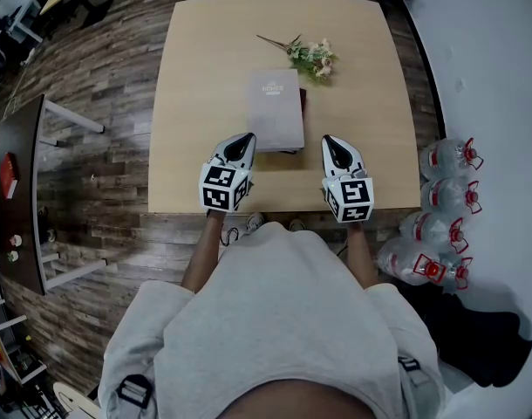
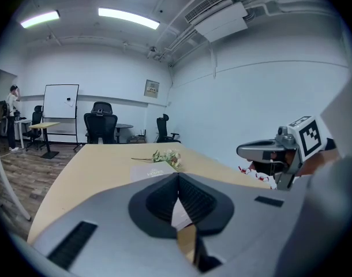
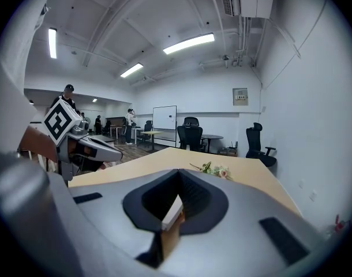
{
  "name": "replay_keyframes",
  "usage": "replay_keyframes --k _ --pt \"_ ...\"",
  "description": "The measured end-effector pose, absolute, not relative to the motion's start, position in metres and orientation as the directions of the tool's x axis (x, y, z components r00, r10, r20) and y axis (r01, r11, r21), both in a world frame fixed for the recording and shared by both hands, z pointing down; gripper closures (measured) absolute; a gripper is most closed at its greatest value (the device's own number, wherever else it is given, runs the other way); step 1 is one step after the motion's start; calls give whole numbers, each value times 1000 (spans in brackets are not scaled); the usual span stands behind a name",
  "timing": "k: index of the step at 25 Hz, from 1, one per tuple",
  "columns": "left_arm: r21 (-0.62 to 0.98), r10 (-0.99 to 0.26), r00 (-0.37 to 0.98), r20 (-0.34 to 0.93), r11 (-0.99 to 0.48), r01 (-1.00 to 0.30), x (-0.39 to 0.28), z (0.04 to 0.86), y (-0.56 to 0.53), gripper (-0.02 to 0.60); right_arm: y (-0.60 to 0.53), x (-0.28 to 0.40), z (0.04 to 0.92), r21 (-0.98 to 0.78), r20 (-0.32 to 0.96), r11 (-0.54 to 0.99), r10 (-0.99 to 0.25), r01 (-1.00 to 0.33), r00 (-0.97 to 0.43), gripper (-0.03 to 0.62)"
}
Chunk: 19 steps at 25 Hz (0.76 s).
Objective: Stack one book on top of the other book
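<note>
Apparently stacked: grey book [image 1: 276, 107] over dark book [image 1: 303, 103]. Left gripper [image 1: 246, 139], right gripper [image 1: 329, 140] flank grey book's near end, closed, empty; best nudge edges flush.

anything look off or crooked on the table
Only slightly: the grey book sits on a darker book that peeks out along its right edge, so the stack is not flush. A flower sprig lies flat on the table. Nothing spilled or damaged.
</note>
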<state>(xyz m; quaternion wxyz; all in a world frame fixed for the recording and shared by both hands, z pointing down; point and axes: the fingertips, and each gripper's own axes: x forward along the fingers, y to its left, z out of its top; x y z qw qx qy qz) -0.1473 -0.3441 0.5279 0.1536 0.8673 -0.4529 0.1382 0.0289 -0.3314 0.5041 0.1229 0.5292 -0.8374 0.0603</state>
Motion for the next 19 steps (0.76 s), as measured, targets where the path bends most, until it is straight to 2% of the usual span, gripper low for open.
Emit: replay_keyframes --k 19 --pt "152 -740 549 389 -536 -830 -144 535 -347 571 -335 30 509 31 285 440 -864 -897 -414 591"
